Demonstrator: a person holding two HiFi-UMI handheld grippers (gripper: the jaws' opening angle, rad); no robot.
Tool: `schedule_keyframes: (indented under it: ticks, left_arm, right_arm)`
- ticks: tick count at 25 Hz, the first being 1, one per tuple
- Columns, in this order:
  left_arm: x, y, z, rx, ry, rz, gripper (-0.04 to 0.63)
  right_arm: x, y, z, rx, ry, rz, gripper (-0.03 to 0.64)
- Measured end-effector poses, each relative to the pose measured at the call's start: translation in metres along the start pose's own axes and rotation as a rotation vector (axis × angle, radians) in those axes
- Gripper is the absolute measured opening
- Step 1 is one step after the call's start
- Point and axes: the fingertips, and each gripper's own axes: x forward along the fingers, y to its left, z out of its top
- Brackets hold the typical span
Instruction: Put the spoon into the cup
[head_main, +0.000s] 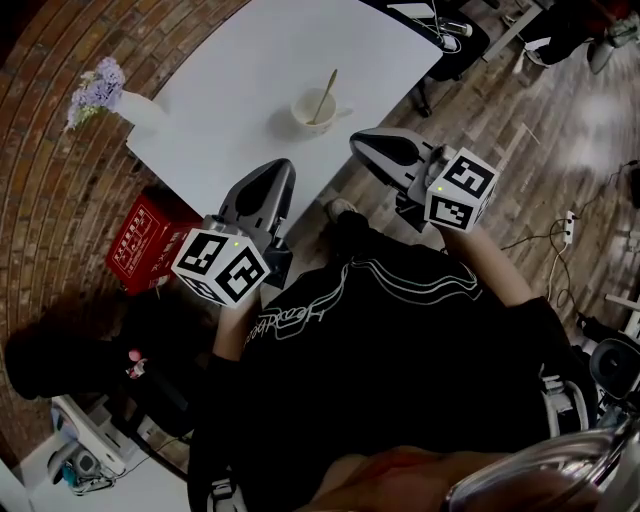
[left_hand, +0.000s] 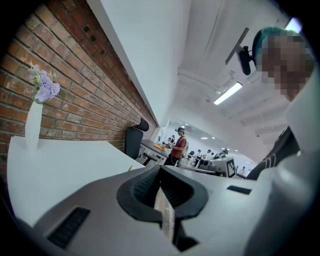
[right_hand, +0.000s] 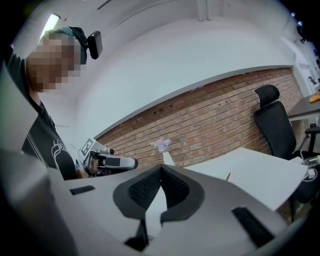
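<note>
On the white table (head_main: 230, 80): cup (head_main: 311, 112), with the spoon (head_main: 326, 88) leaning inside it.
Table's left corner: vase of purple flowers (head_main: 100, 90).
Left gripper (head_main: 281, 169): jaws together, empty, at the table's near edge.
Right gripper (head_main: 359, 142): jaws together, empty, near the cup.

One cup (head_main: 312, 113), one spoon (head_main: 326, 92), one vase (head_main: 141, 109)

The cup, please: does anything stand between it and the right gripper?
Nothing visible does: only bare table lies between the right gripper and the cup, and the spoon already leans inside it.
</note>
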Motion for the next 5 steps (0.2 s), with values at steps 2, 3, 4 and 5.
schedule_keyframes:
  ticks: [2, 3, 4, 5]
  left_arm:
    - [0.0009, 0.0022, 0.0002, -0.005, 0.000, -0.001, 0.003]
    - [0.0012, 0.0031, 0.0004, -0.007, 0.000, -0.002, 0.003]
    - [0.0017, 0.0040, 0.0006, -0.009, 0.000, -0.003, 0.004]
    - [0.0021, 0.0048, 0.0008, -0.011, 0.001, -0.004, 0.004]
  right_arm:
    - [0.0005, -0.0017, 0.0003, 0.003, 0.000, -0.005, -0.003]
    - [0.0007, -0.0024, 0.0003, 0.005, 0.000, -0.007, -0.003]
    - [0.0009, -0.0032, 0.0003, 0.007, 0.000, -0.009, -0.003]
    - [0.0010, -0.0040, 0.0002, 0.009, 0.001, -0.012, -0.003]
